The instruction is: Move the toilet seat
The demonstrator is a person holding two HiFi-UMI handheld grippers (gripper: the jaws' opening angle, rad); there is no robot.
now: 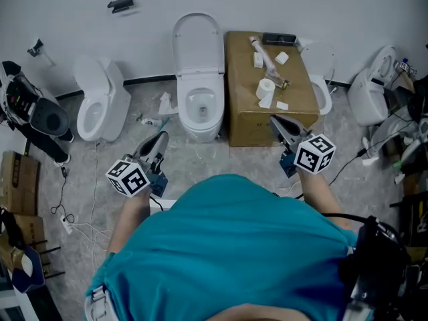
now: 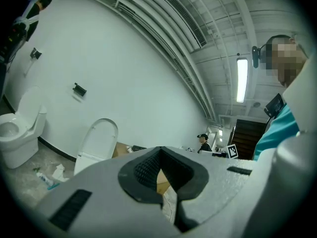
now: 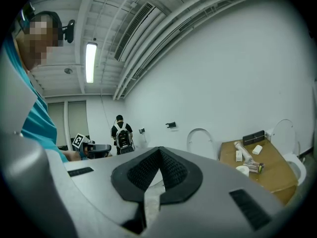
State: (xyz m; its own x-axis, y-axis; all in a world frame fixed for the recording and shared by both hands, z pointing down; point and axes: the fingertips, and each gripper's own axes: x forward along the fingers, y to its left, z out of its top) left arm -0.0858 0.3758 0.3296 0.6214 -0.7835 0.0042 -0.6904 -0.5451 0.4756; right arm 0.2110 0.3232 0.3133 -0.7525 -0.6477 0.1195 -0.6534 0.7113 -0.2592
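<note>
The room was brightly and evenly lit, and only faint, soft shadows were cast on the floor (image 1: 221,159) around the toilet (image 1: 198,92). High above the toilet, a ceiling lamp (image 2: 241,78) was blown out to white glare. Both gripper views were strongly bent and darkened at the edges, and the nearest foreground was softened.

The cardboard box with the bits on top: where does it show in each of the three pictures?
Head view: cardboard box upper centre-right, just right of the raised toilet lid.
Left gripper view: only a brown sliver, low centre-left, right of that lid.
Right gripper view: lower right, the lid to its left.
Shared landmark: the raised toilet lid.
</note>
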